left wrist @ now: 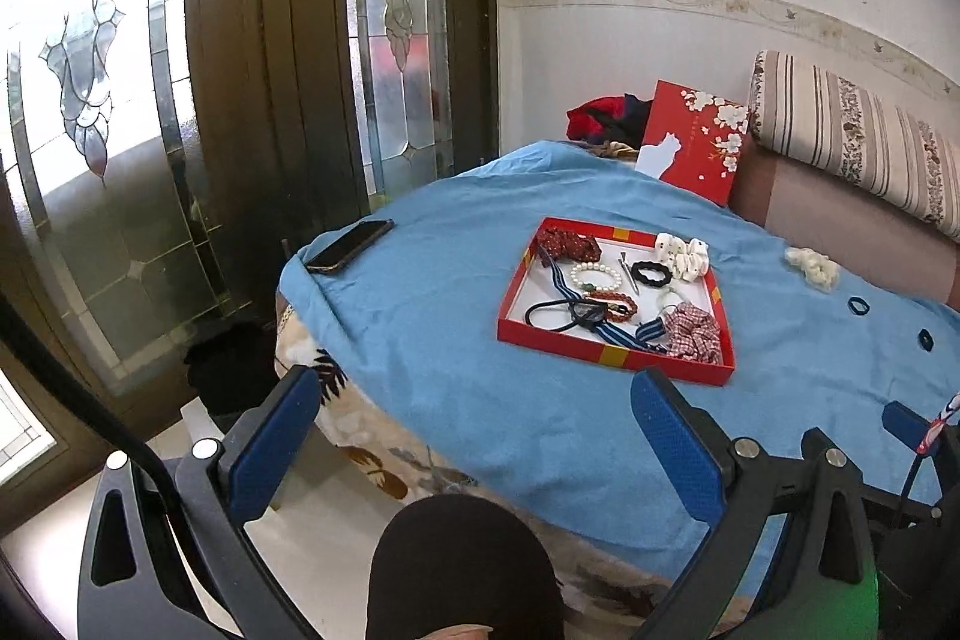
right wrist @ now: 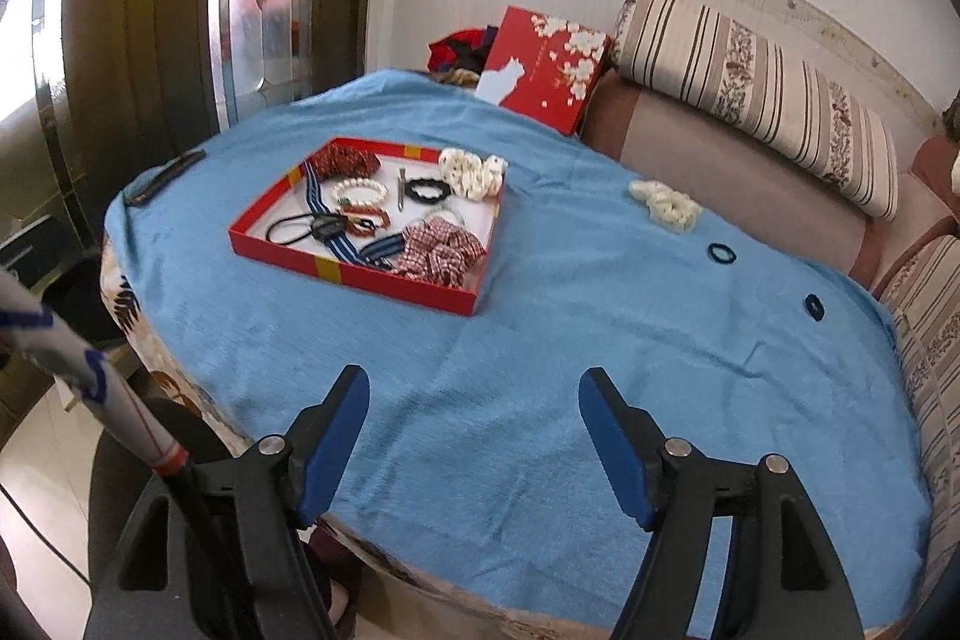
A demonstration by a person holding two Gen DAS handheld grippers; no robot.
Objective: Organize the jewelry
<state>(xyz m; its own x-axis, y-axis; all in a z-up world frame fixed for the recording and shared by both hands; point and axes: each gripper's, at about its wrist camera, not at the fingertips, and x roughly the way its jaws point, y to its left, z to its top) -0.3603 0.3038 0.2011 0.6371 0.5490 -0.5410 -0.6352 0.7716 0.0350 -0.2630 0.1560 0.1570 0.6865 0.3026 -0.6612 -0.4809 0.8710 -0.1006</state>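
Both tools are held at the near edge of a round table draped in a blue cloth [right wrist: 540, 340]. The left gripper [left wrist: 480, 436] has its fingers spread wide with nothing between them, and the right gripper [right wrist: 474, 436] is likewise parted and empty over bare cloth. A shallow red tray [right wrist: 354, 274] sits toward the far left of the table as the right wrist view shows it. Inside it lie a red patterned scrunchie [right wrist: 345, 160] at the far left corner, a white bead bracelet [right wrist: 358, 190] near the middle, a reddish bead bracelet [left wrist: 621, 307], a black scrunchie [right wrist: 427, 189], a metal hair clip [right wrist: 401, 187], a white spotted scrunchie [right wrist: 471, 172] at the far right corner, a red-and-white checked scrunchie [right wrist: 441, 247] at the near right, a blue striped ribbon [right wrist: 312, 193] and a black elastic loop [right wrist: 288, 226] (several of these overlap one another). Outside the tray, to its right on the cloth, lie a cream scrunchie [right wrist: 663, 205] and two small dark hair ties [right wrist: 721, 253] [right wrist: 814, 306], each well apart from the tray. A dark phone [left wrist: 350, 245] lies at the far left edge of the table. A red box lid [right wrist: 543, 61] with white blossoms stands tilted at the far side, beside a striped cushion [right wrist: 750, 88].
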